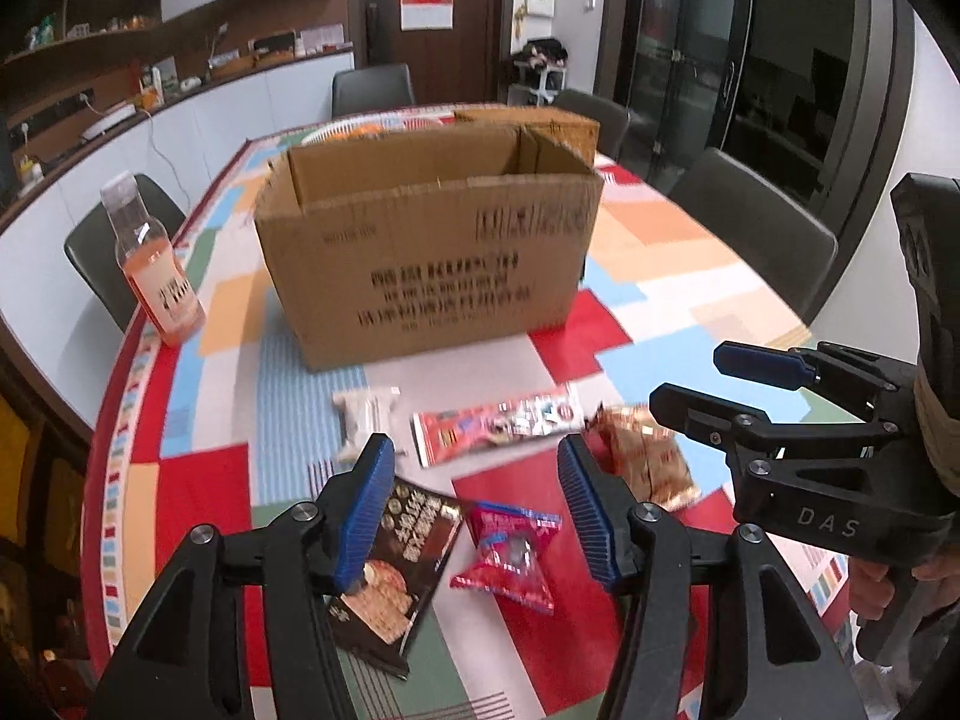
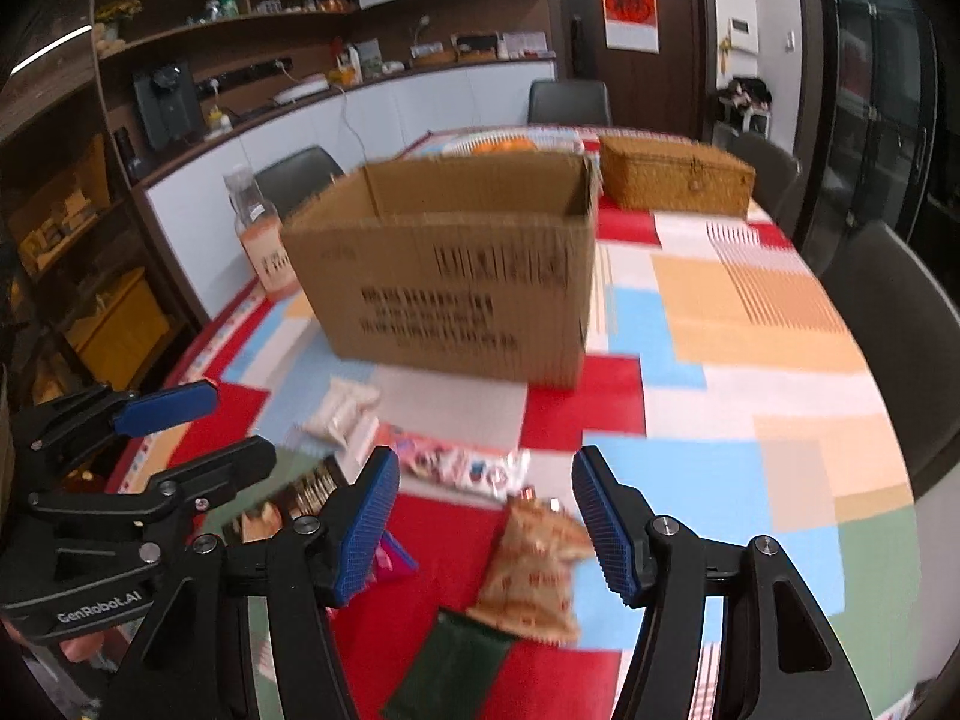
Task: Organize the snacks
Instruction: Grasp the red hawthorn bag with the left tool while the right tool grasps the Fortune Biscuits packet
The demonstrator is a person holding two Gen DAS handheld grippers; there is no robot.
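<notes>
Snacks, six small sealed packets, strewn on the patchwork red, blue and orange tablecloth (image 1: 690, 276) in front of the open brown corrugated cardboard box (image 1: 420, 264). Taken left to right in the left wrist view: white crinkled pouch (image 1: 366, 417) at about 11 o'clock from the left gripper (image 1: 474, 510), probably light and squashy, best pinched across its narrow middle; dark brown flat glossy packet with a biscuit picture (image 1: 393, 570) partly under the left blue finger pad, long axis running from 7 to 1 o'clock, likely stiff-ish and slippery, best taken at a free edge; long red-and-white printed wrapper (image 1: 498, 423), long axis nearly 9 to 3 o'clock with the right end tipped slightly up, thin and crackly, best gripped across the width at mid-length; small red pillow pouch (image 1: 510, 558) directly between the left jaws, long axis roughly 11 to 5 o'clock, puffed and soft; orange-gold crinkly bag (image 1: 648, 459) at 2 o'clock, probably brittle contents, so a gentle squeeze. From the right wrist view, same orange-gold bag between the jaws of the right gripper (image 2: 486, 528), long axis near 12 to 6 o'clock, overlapping a dark green flat sachet (image 2: 447, 669) at 6 o'clock. Both claws spread wide, holding nothing. Plastic bottle of orange drink (image 1: 159, 276) upright at 10 o'clock from the box.
</notes>
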